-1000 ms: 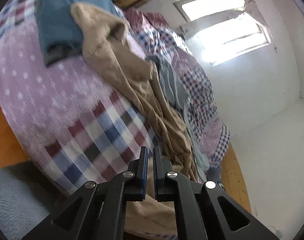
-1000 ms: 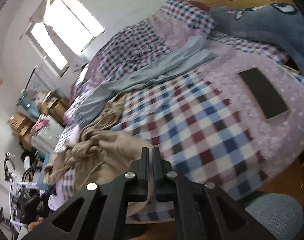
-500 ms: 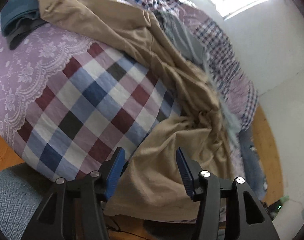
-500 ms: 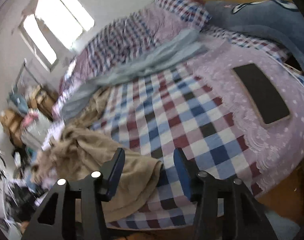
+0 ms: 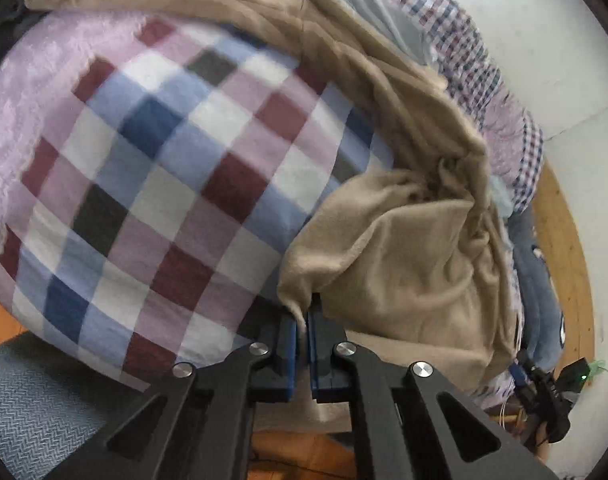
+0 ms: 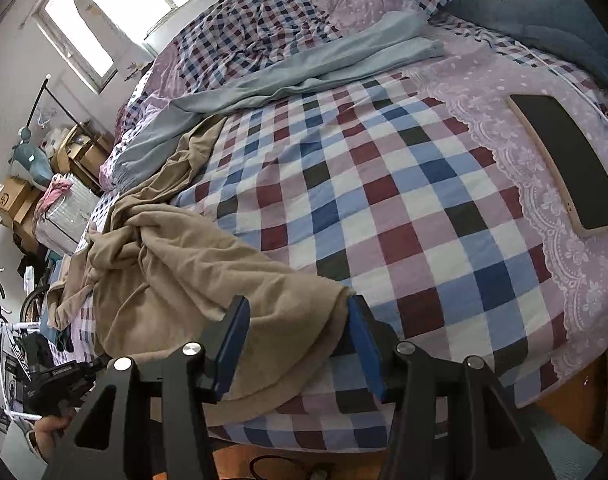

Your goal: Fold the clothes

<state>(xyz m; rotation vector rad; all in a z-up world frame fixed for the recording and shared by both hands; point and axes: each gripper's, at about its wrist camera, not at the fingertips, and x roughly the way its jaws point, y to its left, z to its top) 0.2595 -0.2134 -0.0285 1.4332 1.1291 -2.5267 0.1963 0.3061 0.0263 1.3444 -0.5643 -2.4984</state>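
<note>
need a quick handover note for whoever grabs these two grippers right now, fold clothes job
Left gripper: shut on a fold at the near edge of the tan garment.
Right gripper: open, jaws astride another part of the tan garment's near edge, pads not pressing it.
Things: the tan garment lies crumpled along the near side of the checked bed cover. A light grey-blue garment lies spread further back. A phone sits on the lilac border.
Done: one edge gripped; nothing folded.
Left: probably close the right gripper, lift and spread the tan garment, fold it, then the grey-blue one.
</note>
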